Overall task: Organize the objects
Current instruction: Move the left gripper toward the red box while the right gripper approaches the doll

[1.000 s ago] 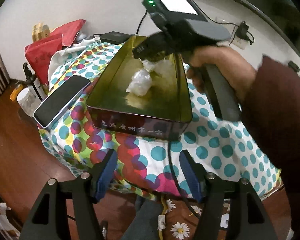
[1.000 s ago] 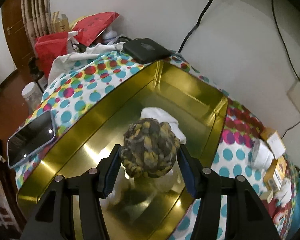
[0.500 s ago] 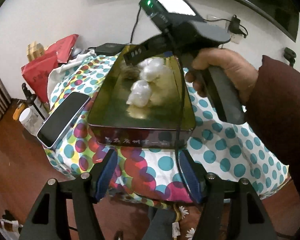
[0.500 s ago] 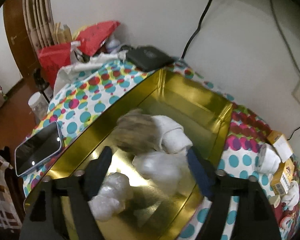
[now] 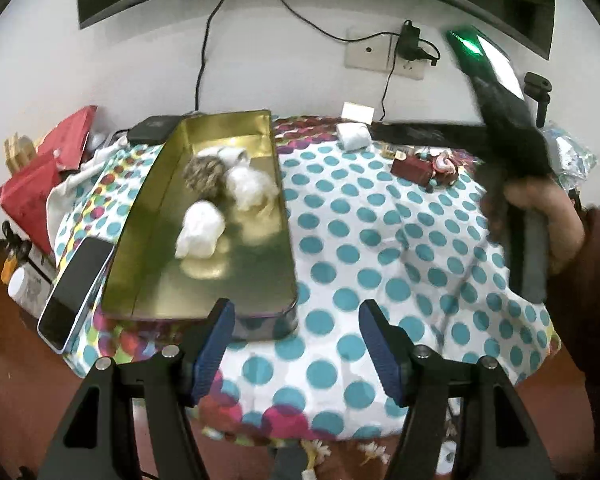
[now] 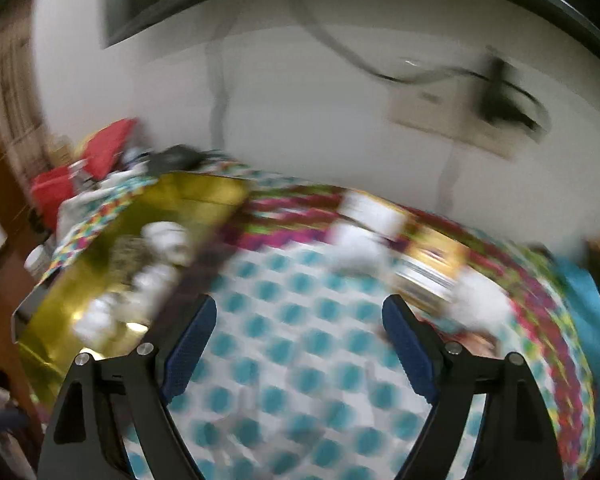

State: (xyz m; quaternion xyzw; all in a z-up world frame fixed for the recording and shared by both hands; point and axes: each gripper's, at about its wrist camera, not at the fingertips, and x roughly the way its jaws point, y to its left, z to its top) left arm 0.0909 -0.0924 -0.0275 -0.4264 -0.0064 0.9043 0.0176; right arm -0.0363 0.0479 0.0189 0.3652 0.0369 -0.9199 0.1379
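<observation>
The bench (image 5: 380, 248) under its dotted cloth filled most of both views, and along its left part lay the long gold tin (image 5: 204, 280), open at the top. Just left of the tin a dark phone (image 5: 74, 292) rested on the cloth, touching or nearly touching the tin's wall. At the right edge of the left wrist view a hand (image 5: 548, 220) in a dark red sleeve gripped the handle of the right gripper (image 6: 300, 344), raised above the bench and well clear of the tin. Its fingers had just been opening, and the blurred right wrist view showed them spread wide over bare dotted cloth with nothing between them. The left gripper (image 5: 296, 344) hung over the near edge of the bench, its fingers also wide apart and empty, the left one in front of the tin's near corner. Inside the tin sat 3 white bundles (image 5: 200, 234) and 1 mottled brown-yellow ball (image 5: 204, 172), clustered in the far half. Farther back on the cloth lay a white roll (image 5: 353, 136) and a small dark red box (image 5: 412, 168), both well apart from the tin.
</observation>
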